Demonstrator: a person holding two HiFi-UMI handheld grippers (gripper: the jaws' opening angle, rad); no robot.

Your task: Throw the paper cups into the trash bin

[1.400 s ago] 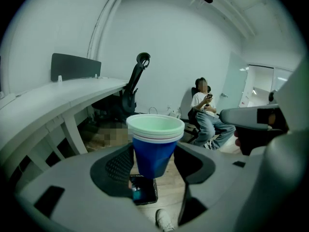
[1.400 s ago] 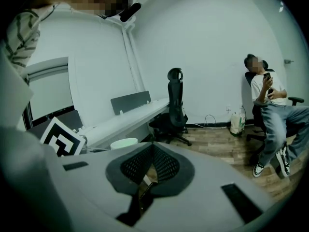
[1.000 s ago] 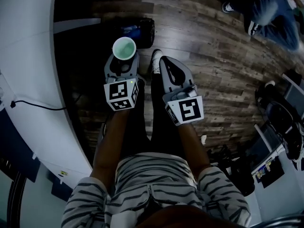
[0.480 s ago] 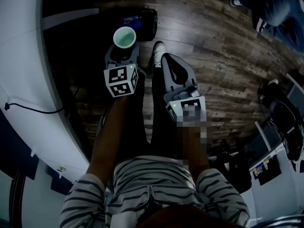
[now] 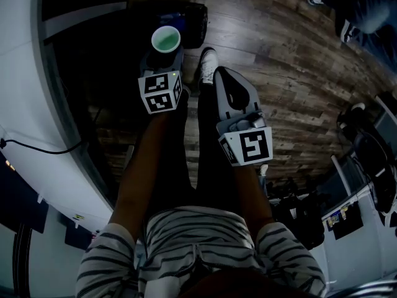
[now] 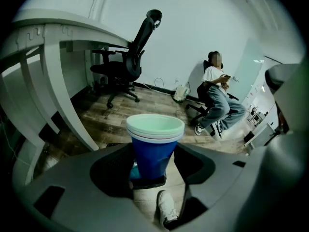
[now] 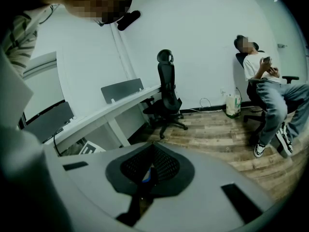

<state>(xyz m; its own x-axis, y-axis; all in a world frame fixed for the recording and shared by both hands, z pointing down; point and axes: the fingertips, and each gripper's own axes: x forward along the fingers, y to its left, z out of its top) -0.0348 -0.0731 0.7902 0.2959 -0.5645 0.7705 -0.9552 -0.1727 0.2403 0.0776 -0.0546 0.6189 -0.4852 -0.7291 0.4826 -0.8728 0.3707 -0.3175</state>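
Held thing: a nested stack of blue paper cups (image 6: 153, 146) with white rims and pale green insides.
Left gripper (image 5: 165, 56): grasping the stack, one grey jaw pressed to each side of the blue wall below the rims.
Cup axis: long axis close to vertical, mouth up and base down, with the rims clear above the jaws.
Cup place: in the air out in front of the person. In the head view it sits over the near edge of a low black trash bin (image 5: 191, 21) on the floor.
Bin: mouth open upward, with something blue showing inside.
Right gripper (image 5: 220, 74): clenched, jaws together with nothing between them. It is held beside the left one, apart from the cups.
Left edge: a white desk (image 5: 25, 92) curves along the person's left, and the bin stands just beside its dark underside.
Near the bin: the person's white shoe (image 5: 208, 64) rests on the brown wooden plank floor (image 5: 291, 73), just to the bin's right.
Open room: bare planks stretch ahead and to the right.
Far side: a black office chair (image 6: 128, 64) and a seated person (image 6: 217, 98) are near the far wall, well apart from the cups.
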